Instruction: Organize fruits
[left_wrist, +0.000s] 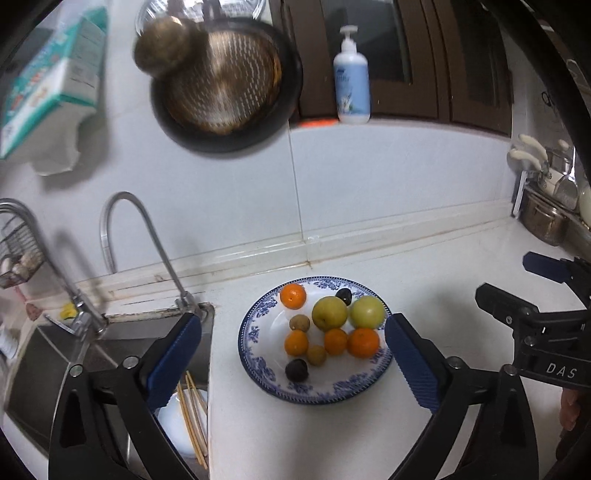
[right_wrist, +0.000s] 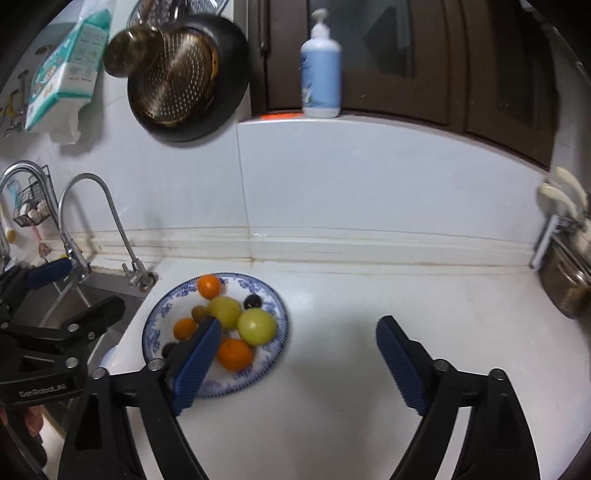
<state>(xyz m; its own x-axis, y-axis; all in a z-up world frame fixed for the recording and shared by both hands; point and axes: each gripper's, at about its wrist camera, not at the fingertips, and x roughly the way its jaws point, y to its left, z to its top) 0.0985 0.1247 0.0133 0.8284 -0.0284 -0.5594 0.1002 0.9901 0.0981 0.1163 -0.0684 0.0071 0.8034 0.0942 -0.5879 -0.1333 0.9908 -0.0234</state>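
Note:
A blue-and-white plate (left_wrist: 258, 373) on the white counter holds several fruits: oranges (left_wrist: 364, 342), two yellow-green fruits (left_wrist: 330, 313), small brownish ones (left_wrist: 299, 322) and dark plums (left_wrist: 296, 370). My left gripper (left_wrist: 293, 334) is open and empty, its fingers straddling the plate above it. My right gripper (right_wrist: 295, 338) is open and empty to the right of the plate (right_wrist: 273, 295), its left finger (right_wrist: 195, 358) overlapping the plate's near side. The right gripper also shows in the left wrist view (left_wrist: 517, 288), the left gripper in the right wrist view (right_wrist: 55, 291).
A sink (left_wrist: 48, 354) with a faucet (left_wrist: 147, 236), a white bowl and chopsticks (left_wrist: 192, 413) lies left of the plate. A colander in a pan (left_wrist: 225, 85) hangs on the wall. A soap bottle (left_wrist: 351, 81) stands on the ledge. A utensil rack (right_wrist: 565, 258) is at the right.

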